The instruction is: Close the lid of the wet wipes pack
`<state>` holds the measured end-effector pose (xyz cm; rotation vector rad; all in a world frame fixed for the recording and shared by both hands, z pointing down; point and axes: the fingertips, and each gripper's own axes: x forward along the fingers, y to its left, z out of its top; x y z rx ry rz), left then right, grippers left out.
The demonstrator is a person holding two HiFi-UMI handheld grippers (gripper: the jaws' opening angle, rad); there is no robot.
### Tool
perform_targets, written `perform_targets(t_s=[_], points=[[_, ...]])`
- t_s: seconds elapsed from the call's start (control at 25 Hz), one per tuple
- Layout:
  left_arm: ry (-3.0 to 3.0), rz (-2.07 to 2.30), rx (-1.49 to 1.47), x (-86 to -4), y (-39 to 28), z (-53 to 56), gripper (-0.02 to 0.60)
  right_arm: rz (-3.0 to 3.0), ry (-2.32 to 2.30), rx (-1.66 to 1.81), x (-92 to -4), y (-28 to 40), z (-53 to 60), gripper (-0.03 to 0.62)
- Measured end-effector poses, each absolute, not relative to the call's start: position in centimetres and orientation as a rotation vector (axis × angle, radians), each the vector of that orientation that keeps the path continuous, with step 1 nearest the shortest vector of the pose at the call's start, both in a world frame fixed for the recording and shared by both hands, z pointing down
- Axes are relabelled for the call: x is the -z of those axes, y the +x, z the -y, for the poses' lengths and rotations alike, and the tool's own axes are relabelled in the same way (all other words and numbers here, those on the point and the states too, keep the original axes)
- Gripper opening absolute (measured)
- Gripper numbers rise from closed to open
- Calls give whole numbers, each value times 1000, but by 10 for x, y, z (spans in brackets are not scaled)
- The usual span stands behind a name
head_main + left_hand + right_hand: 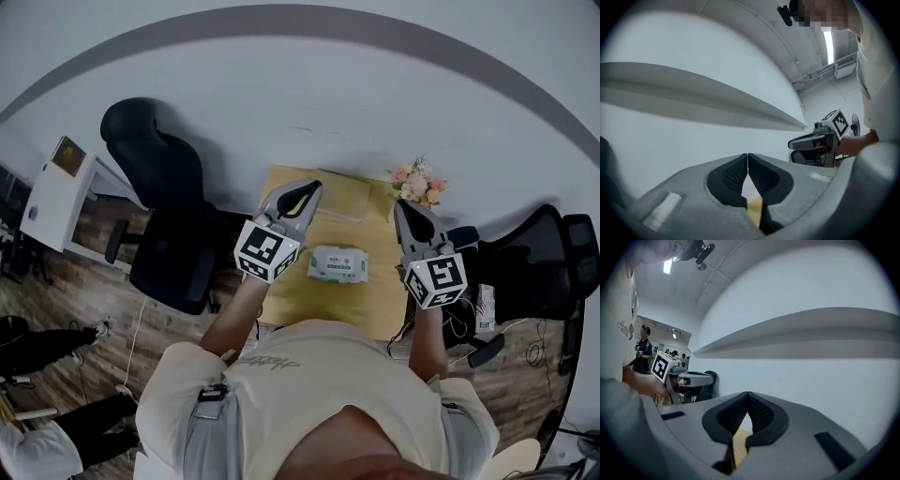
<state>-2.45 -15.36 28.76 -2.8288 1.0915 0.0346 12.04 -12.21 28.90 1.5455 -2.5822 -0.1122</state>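
Note:
The wet wipes pack [338,264] lies flat on the small yellow table [286,295], white with green print; I cannot tell how its lid stands. My left gripper [314,187] is held above the table's left side, left of the pack and clear of it, jaws shut with nothing between them. My right gripper [402,205] hovers right of the pack, also shut and empty. In the left gripper view the left gripper [748,155] points at the white wall, with the right gripper [820,140] at the right. In the right gripper view the right gripper [748,393] likewise faces the wall, the left gripper [677,373] at the left.
A small pot of pink flowers [417,184] stands at the table's far right corner. A black office chair [164,202] is left of the table, another black chair [544,262] to the right. A white cabinet [56,192] stands far left. A white wall [309,94] is behind.

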Motion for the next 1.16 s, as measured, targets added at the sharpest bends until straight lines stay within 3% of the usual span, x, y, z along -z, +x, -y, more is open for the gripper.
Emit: perform_targets(t_s=[1.16], points=[[-2865,-1137,-19,-311,-39,171,18,2553,1555,55,-311,120,136,3]])
